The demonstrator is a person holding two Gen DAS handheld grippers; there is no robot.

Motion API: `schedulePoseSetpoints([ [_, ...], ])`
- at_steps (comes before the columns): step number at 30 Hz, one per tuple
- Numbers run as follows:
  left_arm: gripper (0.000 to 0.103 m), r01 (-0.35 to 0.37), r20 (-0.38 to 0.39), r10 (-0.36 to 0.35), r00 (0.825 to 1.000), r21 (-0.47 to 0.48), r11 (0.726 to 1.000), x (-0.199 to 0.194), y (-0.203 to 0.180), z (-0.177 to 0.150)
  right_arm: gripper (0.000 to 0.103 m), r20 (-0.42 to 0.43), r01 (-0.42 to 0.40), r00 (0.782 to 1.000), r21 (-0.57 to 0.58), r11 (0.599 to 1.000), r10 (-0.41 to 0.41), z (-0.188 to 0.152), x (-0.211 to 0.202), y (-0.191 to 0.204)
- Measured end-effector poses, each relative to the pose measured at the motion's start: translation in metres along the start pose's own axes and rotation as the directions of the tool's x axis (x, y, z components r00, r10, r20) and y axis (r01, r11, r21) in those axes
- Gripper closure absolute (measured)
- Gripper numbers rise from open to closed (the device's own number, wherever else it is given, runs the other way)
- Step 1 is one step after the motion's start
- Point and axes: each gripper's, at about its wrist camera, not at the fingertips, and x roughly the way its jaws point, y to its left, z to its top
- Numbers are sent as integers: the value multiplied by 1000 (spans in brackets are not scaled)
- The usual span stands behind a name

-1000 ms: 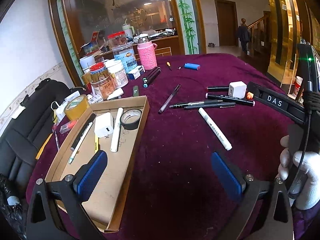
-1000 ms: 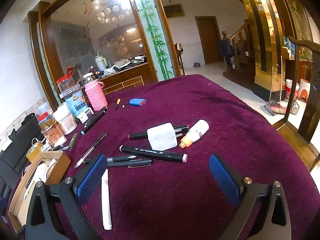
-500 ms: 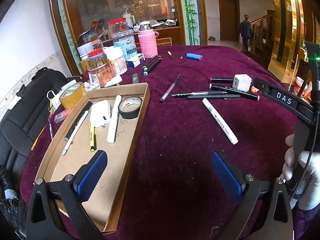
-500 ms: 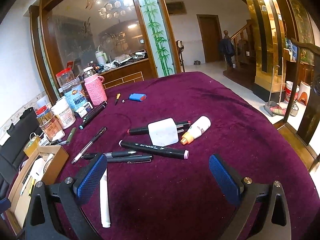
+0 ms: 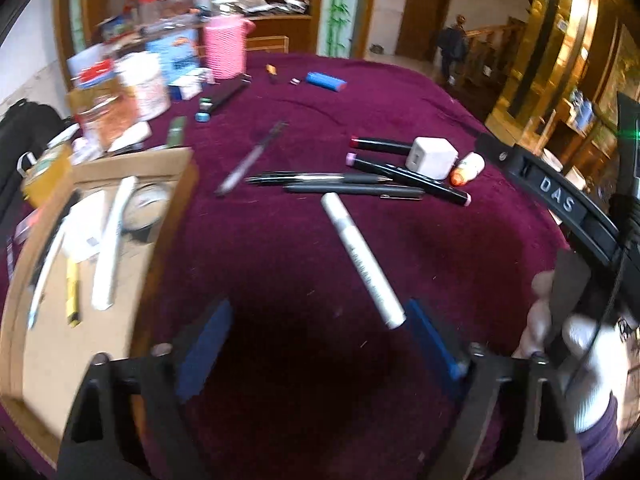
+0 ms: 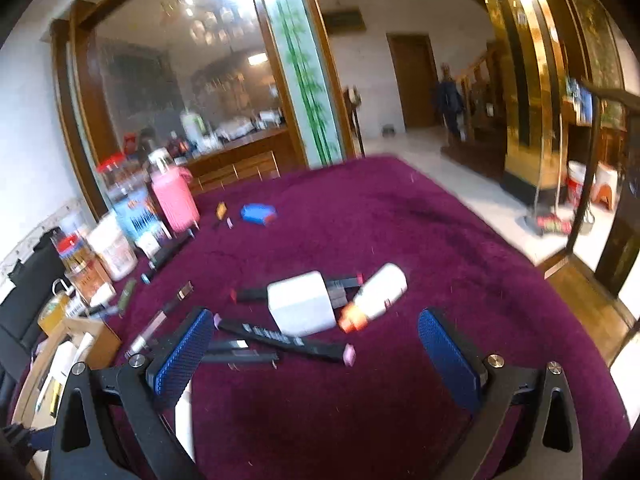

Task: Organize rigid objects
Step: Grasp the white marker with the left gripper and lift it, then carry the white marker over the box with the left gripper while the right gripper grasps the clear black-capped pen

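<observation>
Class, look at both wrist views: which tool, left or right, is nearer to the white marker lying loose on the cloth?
Left. The left tool has the white marker ending beside its right finger, while the right tool sits farther right, nearer the white cube.

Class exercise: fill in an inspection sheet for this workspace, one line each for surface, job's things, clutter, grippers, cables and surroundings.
Surface: round table under dark red velvet cloth.
Job's things: long white marker lies loose on the cloth; black pens, white cube charger and small white bottle with orange cap sit clustered; shallow cardboard tray already holds a white marker, a tape roll and pens.
Clutter: pink knitted bottle sleeve, jars and boxes at the far edge; blue lighter.
Grippers: left hand-held gripper open, empty; right hand-held gripper open, empty.
Cables: black cable along the right tool.
Surroundings: wooden door, glass partition, black chair.
</observation>
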Motion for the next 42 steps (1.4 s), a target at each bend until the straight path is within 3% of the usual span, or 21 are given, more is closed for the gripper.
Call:
schedulePoseSetpoints([
  [3,28,1,-36,-1,999,3,1000,26,-13,14,1,28,-11,1000,12,1000,10,2,-6,-2],
  [7,28,-68,-53,68,996,2,998,55,-21,25,0,48,-8,999,9,1000,7,1,-11,-3],
  [10,54,-82,-47,84,995,38,996,67,-25,23,0,46,-8,999,15,1000,7,2,-10,-5],
  [12,85,-68,-29,70,997,63,996,63,-25,21,0,51,-7,999,18,1000,7,2,-11,-5],
  [13,92,-69,-29,70,997,59,996,61,-22,21,0,56,-3,998,17,1000,2,2,-12,-4],
  [17,92,19,-31,-20,999,-35,999,46,6,16,0,57,16,998,9,1000,-17,2,-10,-5],
  [23,91,154,70,-149,986,-70,986,-22,31,-12,1,50,52,997,8,999,-52,1,-6,-9],
  [27,91,211,140,-197,970,-91,973,-65,52,-28,1,39,79,996,-2,997,-79,-2,-1,-9],
  [30,91,214,181,-193,964,-105,971,-88,72,-36,1,17,88,996,-2,996,-88,-1,2,-10],
  [34,91,196,224,-163,961,-132,972,-106,104,-46,0,-91,-4,996,27,1000,7,10,-14,1],
  [38,91,192,237,-146,961,-183,964,-107,138,-56,0,-169,-122,979,-41,992,113,34,-22,48],
  [42,91,195,248,-135,959,-235,952,-105,168,-66,1,-312,-245,927,-90,965,207,39,19,112],
])
